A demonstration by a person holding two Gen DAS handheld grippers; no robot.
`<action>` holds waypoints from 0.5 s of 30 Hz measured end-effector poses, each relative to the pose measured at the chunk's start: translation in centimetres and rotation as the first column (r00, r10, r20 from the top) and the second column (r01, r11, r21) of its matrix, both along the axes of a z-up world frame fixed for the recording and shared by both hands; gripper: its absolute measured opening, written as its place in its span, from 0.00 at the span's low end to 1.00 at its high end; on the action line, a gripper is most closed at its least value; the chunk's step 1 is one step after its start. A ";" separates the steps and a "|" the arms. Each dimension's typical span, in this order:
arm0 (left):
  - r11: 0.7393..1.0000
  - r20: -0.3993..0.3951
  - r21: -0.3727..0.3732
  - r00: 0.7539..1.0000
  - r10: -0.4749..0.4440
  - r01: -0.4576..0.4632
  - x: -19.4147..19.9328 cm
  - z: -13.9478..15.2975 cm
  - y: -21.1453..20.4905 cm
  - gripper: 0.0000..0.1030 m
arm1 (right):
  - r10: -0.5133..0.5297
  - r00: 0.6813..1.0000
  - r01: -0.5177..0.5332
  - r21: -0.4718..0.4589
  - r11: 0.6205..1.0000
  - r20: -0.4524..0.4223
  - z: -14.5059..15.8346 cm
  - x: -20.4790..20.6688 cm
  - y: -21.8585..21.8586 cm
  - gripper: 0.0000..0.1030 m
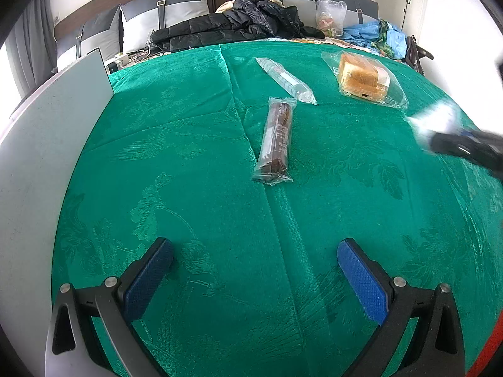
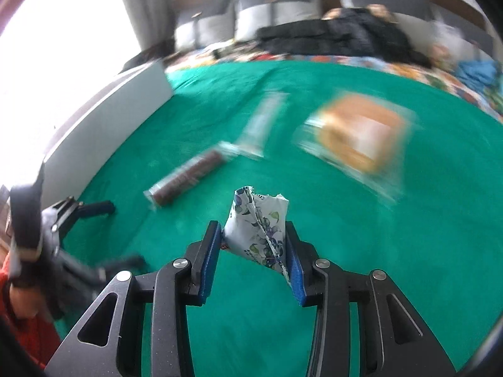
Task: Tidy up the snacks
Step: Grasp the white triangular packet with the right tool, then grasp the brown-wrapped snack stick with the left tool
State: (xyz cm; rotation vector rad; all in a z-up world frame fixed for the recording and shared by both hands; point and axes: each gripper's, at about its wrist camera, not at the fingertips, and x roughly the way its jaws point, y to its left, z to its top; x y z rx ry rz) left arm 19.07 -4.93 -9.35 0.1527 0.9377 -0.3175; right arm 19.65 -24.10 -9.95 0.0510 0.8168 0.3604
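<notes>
The white snack packet (image 2: 257,229) printed with blue-green leaves sits clamped between the blue pads of the right tool (image 2: 253,235), lifted above the green tablecloth (image 2: 408,251); in the left wrist view it shows only as a white blur at the right edge, just ahead of the dark tool tip. Three more wrapped snacks lie on the cloth. The chocolate roll in clear wrap (image 1: 275,139) lies lengthwise near the middle, the clear tube-shaped packet with a white label (image 1: 287,80) lies just beyond it at a slant, their ends almost touching, and the bagged loaf of sliced bread (image 1: 363,77) rests far right, apart from both.

The left tool (image 1: 254,253) hovers low over the near part of the cloth with its blue pads (image 1: 361,282) spread wide and nothing between them. The cloth covers the worktop, whose bare grey-white panel (image 1: 41,144) shows along the left side. Beyond the far edge stands a bed with a black puffer jacket (image 1: 232,28), grey and white pillows (image 1: 163,12), a clear plastic bag (image 1: 330,15) and blue fabric (image 1: 371,33).
</notes>
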 end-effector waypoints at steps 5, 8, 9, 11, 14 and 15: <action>1.000 0.000 -0.001 1.000 0.000 0.000 0.0 0.0 0.0 1.00 | -0.186 0.982 0.189 -0.070 0.980 0.039 -0.7 -6.3 -6.1 0.40; 1.000 -0.021 0.008 1.000 0.000 0.000 0.5 0.0 -0.2 1.00 | -0.294 0.954 0.296 -0.019 0.955 0.063 -0.8 -9.4 -8.9 0.40; 1.000 -0.052 0.020 0.999 -0.003 0.004 0.9 0.1 -0.4 1.00 | -0.318 0.945 0.319 0.002 0.948 0.072 -0.7 -10.1 -9.4 0.40; 0.999 -0.147 0.041 0.989 -0.021 0.027 2.6 0.4 -1.0 1.00 | -0.355 0.931 0.353 0.043 0.935 0.081 -0.4 -11.0 -10.3 0.40; 0.999 -0.163 -0.022 0.986 -0.028 0.024 4.6 1.9 -2.0 0.96 | -0.369 0.923 0.362 0.077 0.929 0.111 0.5 -11.2 -10.5 0.40; 0.999 -0.150 -0.025 0.988 -0.037 0.033 5.2 2.5 -2.6 0.93 | -0.363 0.924 0.356 0.074 0.931 0.119 0.6 -11.1 -10.4 0.40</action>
